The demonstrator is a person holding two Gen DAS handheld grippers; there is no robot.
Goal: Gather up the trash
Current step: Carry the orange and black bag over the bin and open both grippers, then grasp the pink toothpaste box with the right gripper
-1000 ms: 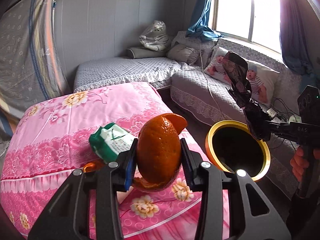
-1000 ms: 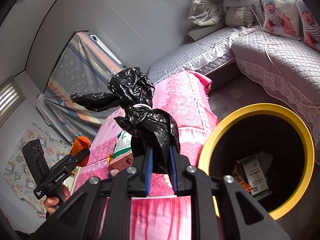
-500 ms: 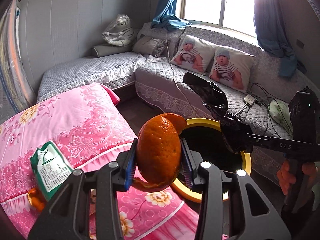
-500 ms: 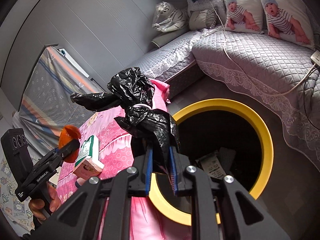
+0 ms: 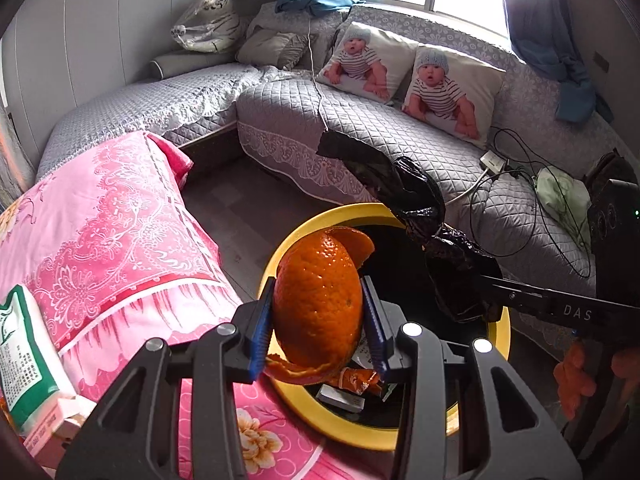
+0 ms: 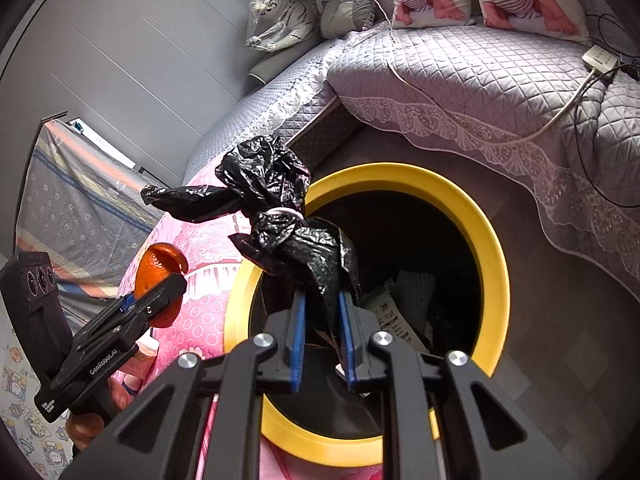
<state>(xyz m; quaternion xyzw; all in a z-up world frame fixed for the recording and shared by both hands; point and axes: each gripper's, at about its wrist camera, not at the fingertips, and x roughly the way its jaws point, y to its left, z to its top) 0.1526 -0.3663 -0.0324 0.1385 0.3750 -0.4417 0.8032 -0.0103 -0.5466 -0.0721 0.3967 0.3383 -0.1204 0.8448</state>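
Left tool (image 5: 318, 320) clamped on orange peel (image 5: 320, 304), held over the yellow-rimmed bin (image 5: 288, 240) edge. Right tool (image 6: 322, 328) clamped on black plastic bag (image 6: 280, 220) above the bin opening, beside the pink-covered worktop (image 5: 100, 220)

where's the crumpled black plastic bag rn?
Crumpled black plastic bag is clamped in the right gripper, held over the yellow-rimmed bin beside the pink bedspread.

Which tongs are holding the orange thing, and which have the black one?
The left tongs pinch the orange peel. The right tongs pinch the crumpled black plastic bag.
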